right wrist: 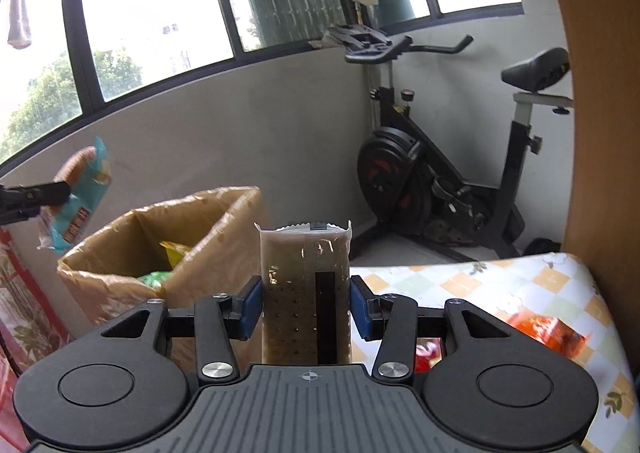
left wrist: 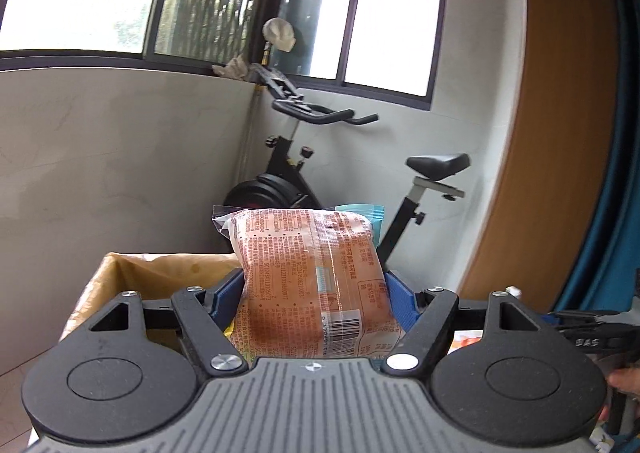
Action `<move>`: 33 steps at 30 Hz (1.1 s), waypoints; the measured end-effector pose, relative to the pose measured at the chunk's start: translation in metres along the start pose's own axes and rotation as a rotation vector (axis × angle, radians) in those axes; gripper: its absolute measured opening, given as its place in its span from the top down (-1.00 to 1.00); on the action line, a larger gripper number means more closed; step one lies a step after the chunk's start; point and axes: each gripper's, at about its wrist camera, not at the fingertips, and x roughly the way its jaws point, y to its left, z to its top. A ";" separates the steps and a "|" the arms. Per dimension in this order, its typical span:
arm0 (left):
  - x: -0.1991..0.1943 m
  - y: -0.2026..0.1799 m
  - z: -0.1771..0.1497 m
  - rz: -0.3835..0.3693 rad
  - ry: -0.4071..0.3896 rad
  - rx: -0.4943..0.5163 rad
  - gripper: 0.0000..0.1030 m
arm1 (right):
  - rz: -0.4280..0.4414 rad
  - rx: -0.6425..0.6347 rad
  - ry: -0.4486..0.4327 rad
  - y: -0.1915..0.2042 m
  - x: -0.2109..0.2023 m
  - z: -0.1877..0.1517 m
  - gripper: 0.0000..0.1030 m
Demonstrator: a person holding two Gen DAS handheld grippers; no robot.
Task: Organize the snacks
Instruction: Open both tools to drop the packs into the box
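My left gripper (left wrist: 314,297) is shut on an orange bread packet (left wrist: 312,273) with a barcode and a teal edge, held upright in the air above the near rim of a cardboard box (left wrist: 120,273). The same packet (right wrist: 80,201) and the left gripper's fingers (right wrist: 36,193) show at the far left of the right wrist view, above the box (right wrist: 120,265). My right gripper (right wrist: 306,305) is shut on a tall brown cracker packet (right wrist: 306,285), held upright beside the box. The box holds yellow and green snack bags (right wrist: 168,265).
A table with a checked cloth (right wrist: 520,293) lies to the right, with an orange snack packet (right wrist: 548,333) and a red one (right wrist: 428,357) on it. An exercise bike (right wrist: 440,173) stands in the corner under the windows. A wooden panel (right wrist: 600,133) rises on the right.
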 end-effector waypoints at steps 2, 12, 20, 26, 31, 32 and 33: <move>0.001 0.020 0.008 0.059 0.035 -0.014 -0.49 | 0.038 -0.006 -0.008 0.017 0.011 0.014 0.18; 0.067 0.072 0.012 0.263 0.207 0.028 -0.50 | 0.134 -0.101 0.015 0.105 0.083 0.058 0.18; 0.071 0.083 0.015 0.291 0.178 0.037 -0.56 | 0.108 -0.161 0.091 0.144 0.141 0.060 0.17; 0.041 0.078 0.008 0.266 0.124 0.017 -0.58 | 0.090 -0.184 0.099 0.153 0.153 0.054 -0.15; 0.024 0.052 0.005 0.264 0.068 0.014 -0.58 | 0.087 -0.175 0.065 0.135 0.134 0.054 -0.15; 0.024 0.044 0.004 0.256 0.056 0.014 -0.58 | 0.084 -0.167 0.057 0.128 0.128 0.054 -0.16; 0.021 0.037 0.002 0.247 0.046 0.013 -0.58 | 0.080 -0.156 0.047 0.117 0.121 0.055 -0.16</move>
